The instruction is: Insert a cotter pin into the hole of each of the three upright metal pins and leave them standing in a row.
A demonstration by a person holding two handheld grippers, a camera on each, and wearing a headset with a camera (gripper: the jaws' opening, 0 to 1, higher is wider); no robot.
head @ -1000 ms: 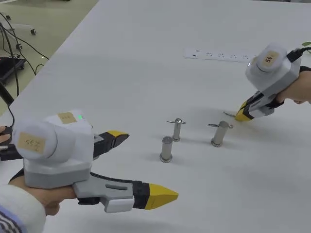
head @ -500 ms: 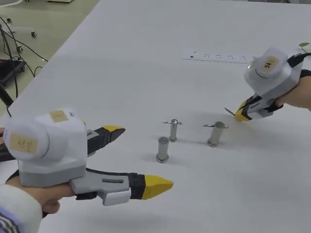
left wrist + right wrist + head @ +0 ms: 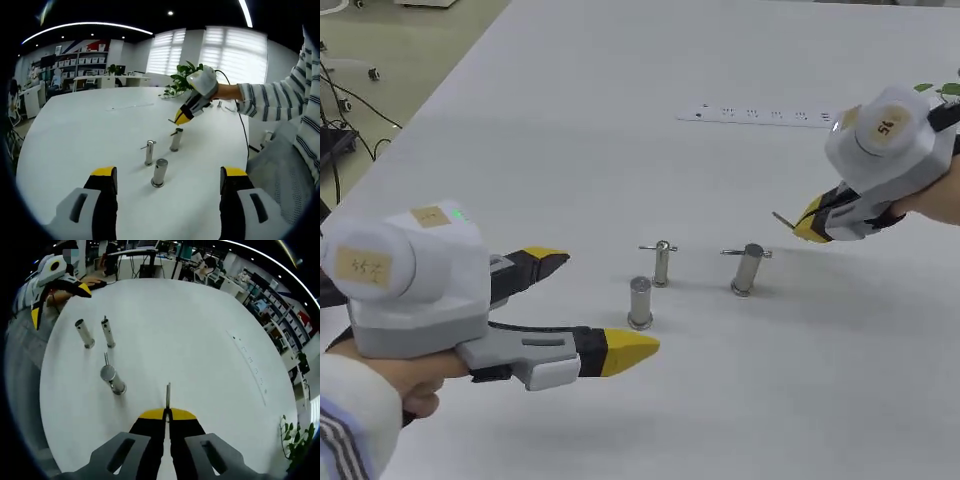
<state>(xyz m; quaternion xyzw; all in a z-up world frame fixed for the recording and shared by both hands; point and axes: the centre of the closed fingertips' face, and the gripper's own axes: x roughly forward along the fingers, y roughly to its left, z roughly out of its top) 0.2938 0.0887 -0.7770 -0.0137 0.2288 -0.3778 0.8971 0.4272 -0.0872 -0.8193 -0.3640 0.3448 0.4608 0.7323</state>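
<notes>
My right claw (image 3: pixel 807 225) clenched on cotter pin (image 3: pixel 168 395), held right of two fitted pins (image 3: pixel 747 268). Left claw (image 3: pixel 603 302) released, near left. Bare pin (image 3: pixel 639 302) stands nearest me on worktop (image 3: pixel 620 150). Risk: thin cotter pin swivels in grip, misses hole, I shove bare pin over.

White housings, tan stickers, black yellow-tipped jaws on left hand-held gripper (image 3: pixel 603 300), right hand-held gripper (image 3: pixel 804 228); striped sleeves (image 3: pixel 280 97).

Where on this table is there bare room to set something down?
Free: the table between power strip and metal pins, and the near edge right of the left claw. Crowded: around the pins, flanked by the right claw holding a cotter pin.
</notes>
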